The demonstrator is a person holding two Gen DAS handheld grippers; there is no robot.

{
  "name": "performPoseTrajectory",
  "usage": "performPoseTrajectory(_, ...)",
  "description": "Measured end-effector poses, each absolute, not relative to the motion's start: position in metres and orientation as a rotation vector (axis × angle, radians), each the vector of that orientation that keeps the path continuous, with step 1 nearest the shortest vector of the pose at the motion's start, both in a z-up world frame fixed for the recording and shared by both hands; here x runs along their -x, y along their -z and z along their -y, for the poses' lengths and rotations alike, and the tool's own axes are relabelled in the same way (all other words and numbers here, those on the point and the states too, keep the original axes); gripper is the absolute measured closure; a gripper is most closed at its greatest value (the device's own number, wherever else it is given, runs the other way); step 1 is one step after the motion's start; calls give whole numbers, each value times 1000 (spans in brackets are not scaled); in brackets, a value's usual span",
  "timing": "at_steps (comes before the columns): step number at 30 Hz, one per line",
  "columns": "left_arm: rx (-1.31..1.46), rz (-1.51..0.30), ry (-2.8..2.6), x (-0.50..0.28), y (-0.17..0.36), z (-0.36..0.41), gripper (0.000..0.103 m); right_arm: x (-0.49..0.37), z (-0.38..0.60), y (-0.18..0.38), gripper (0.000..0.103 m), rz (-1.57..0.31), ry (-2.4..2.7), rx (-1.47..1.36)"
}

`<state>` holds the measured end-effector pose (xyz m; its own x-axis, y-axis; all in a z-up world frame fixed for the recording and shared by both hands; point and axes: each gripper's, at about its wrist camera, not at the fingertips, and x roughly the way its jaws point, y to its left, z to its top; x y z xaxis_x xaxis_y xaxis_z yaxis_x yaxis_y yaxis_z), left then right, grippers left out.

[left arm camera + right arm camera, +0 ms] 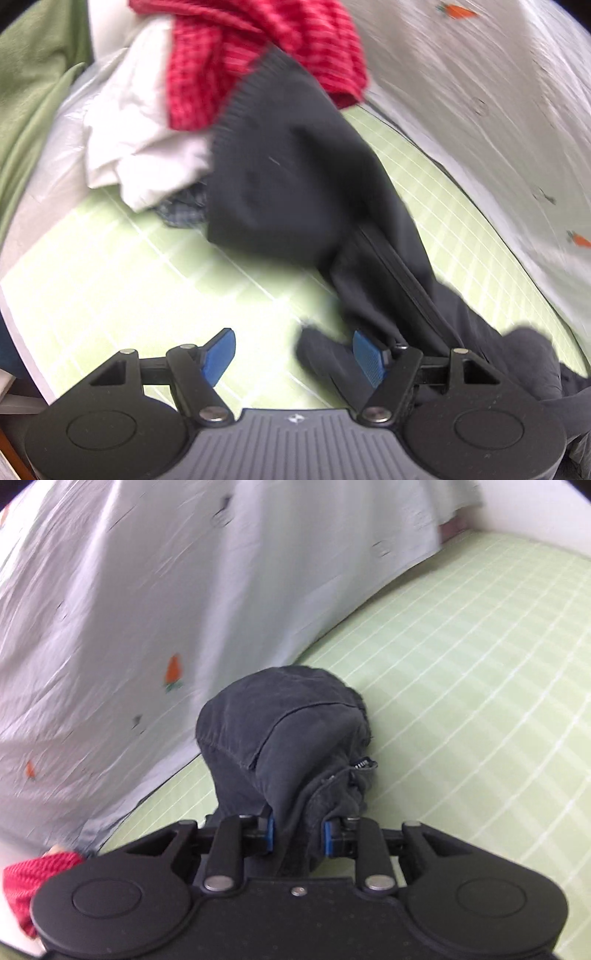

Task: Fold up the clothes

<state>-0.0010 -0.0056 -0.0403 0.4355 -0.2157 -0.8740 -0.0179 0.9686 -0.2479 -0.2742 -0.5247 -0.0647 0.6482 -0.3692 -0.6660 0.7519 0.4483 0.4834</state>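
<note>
A dark grey zip jacket [295, 184] lies stretched across the green checked mat [110, 277], its ribbed hem toward the clothes pile. My left gripper [295, 354] is open, its blue pads wide apart, with a fold of the jacket lying against the right pad [369, 358]. My right gripper [297, 834] is shut on a bunched part of the same jacket [288, 731] and holds it above the mat [461, 701].
A pile with a red knit garment [258, 55], a white garment [136, 129] and a plaid piece [184, 210] sits at the mat's far end. A white sheet with carrot prints [110, 627] borders the mat. A green blanket [33, 92] lies at the left.
</note>
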Motion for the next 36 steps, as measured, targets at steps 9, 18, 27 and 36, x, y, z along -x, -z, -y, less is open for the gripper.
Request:
performPoseTrajectory(9,258,-1194,192,31,67,88,31,378,606,65,46,-574,961,-824)
performPoseTrajectory(18,189,-1232,191,30,85,153,29,372,613,57,36,-565,916,-814)
performPoseTrajectory(27,162,-1295,164,23,116,191,29,314,655,112,0,-810,1012,-752)
performPoseTrajectory(36,97,-1287,176,32,115,195,30,348,645,111,0,-779,972,-841)
